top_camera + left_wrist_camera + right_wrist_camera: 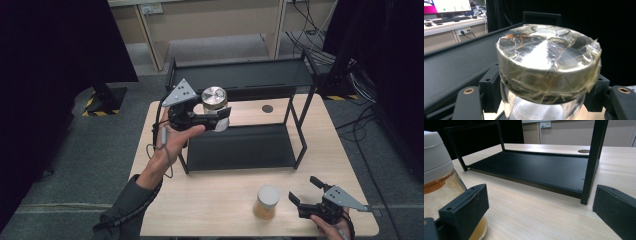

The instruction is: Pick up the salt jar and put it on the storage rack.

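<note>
Clear jar [216, 111] with a taped shiny lid [549, 52] is hanging in the air, clamped just under the lid by the left gripper [220, 119], jaws pressing on both sides of the glass. It is hovering by the left end of the black shelf rack [240, 150], between the top and bottom shelves. Second jar [266, 201], white lid and tan contents, is standing on the wooden table [210, 200] near the front edge. Right gripper [305, 192] is resting just beside it, jaws spread wide and gripping nothing.
</note>
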Tool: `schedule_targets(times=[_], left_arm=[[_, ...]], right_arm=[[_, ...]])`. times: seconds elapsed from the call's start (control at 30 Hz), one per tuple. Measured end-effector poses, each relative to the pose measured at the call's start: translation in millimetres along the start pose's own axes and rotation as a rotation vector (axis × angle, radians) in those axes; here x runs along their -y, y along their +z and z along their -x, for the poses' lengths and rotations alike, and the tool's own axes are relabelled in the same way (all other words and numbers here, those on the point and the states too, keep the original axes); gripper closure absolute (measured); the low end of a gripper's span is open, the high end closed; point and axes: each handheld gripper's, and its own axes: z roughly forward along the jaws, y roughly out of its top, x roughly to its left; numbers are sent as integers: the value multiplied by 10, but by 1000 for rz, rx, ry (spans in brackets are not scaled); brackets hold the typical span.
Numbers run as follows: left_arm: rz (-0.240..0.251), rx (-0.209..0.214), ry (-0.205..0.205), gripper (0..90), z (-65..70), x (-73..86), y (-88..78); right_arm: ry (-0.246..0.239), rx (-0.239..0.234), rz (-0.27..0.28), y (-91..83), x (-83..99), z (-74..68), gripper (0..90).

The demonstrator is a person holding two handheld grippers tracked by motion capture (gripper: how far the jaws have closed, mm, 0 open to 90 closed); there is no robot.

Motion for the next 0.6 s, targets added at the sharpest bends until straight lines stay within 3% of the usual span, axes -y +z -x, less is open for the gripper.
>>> schedule_targets(times=[0.6], left_arm=[[-23,-49,-5,309,3,-570,49]], right_arm=[[4,-3,-1,-1,-2,6,5]])
